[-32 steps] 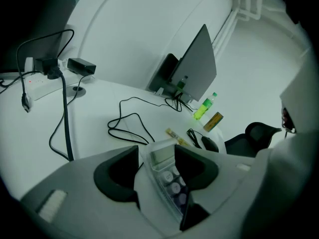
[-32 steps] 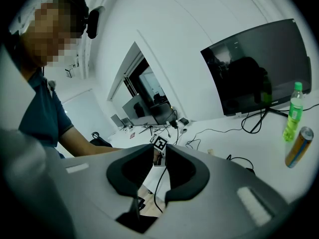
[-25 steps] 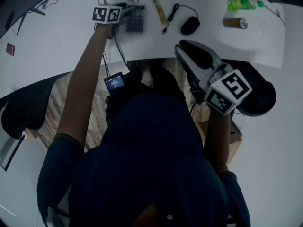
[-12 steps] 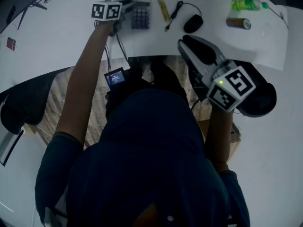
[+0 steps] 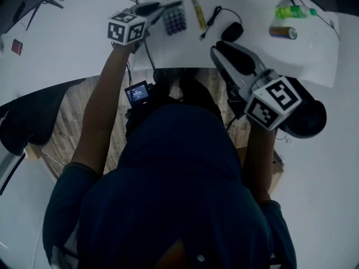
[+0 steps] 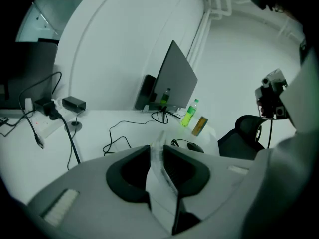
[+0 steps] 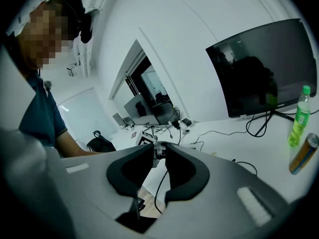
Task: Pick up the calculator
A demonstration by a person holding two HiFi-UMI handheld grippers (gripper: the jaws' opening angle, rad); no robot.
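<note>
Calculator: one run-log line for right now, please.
left tool: jaws just closed on calculator | calculator: held off desk | right tool: empty, jaws slightly apart

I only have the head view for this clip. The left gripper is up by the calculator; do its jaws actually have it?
Observer: Yes. In its own view the left gripper clamps the calculator edge-on; its jaws have just been closing.
Operator: What's past the green bottle? My view cuts off there.
Observer: A monitor stands on the desk beyond it.
Operator: And the right gripper?
Observer: Its own view shows the jaws slightly apart, with nothing between them.
</note>
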